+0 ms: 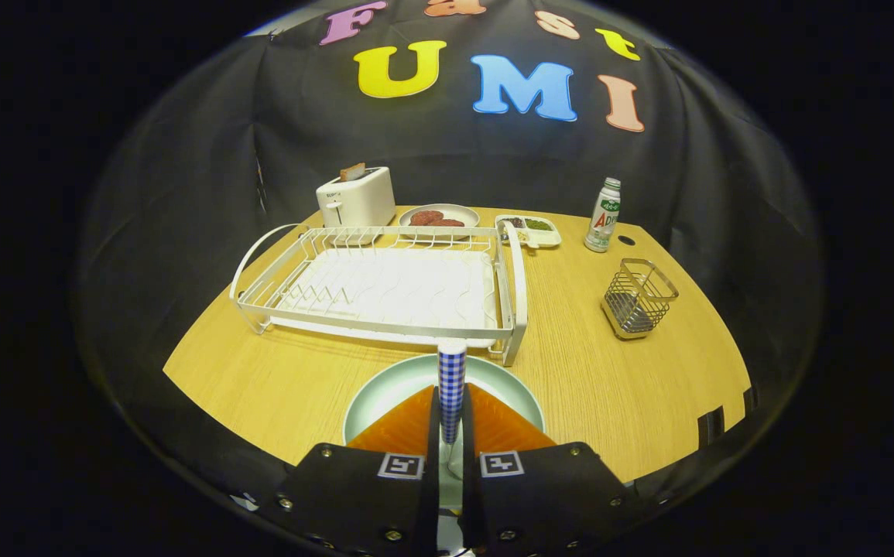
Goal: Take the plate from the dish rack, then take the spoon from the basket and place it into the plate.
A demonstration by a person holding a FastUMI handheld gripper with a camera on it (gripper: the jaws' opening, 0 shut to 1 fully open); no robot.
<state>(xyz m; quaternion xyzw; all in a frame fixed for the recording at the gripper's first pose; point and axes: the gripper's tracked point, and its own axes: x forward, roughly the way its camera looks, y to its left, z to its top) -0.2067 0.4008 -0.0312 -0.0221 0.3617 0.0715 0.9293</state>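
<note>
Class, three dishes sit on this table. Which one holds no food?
The pale green plate under the gripper, which is shut on the checked spoon handle. The grey plate and divided tray beyond the dish rack carry food.

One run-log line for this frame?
stage: spoon over plate | gripper: fingers shut on spoon handle | dish rack: empty, beyond plate | basket: empty

White wire dish rack (385, 282) looks coated metal; table (570, 371) matt wood-grain.

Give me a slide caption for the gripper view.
Gripper shut on blue-checked spoon handle over pale green plate.
</note>
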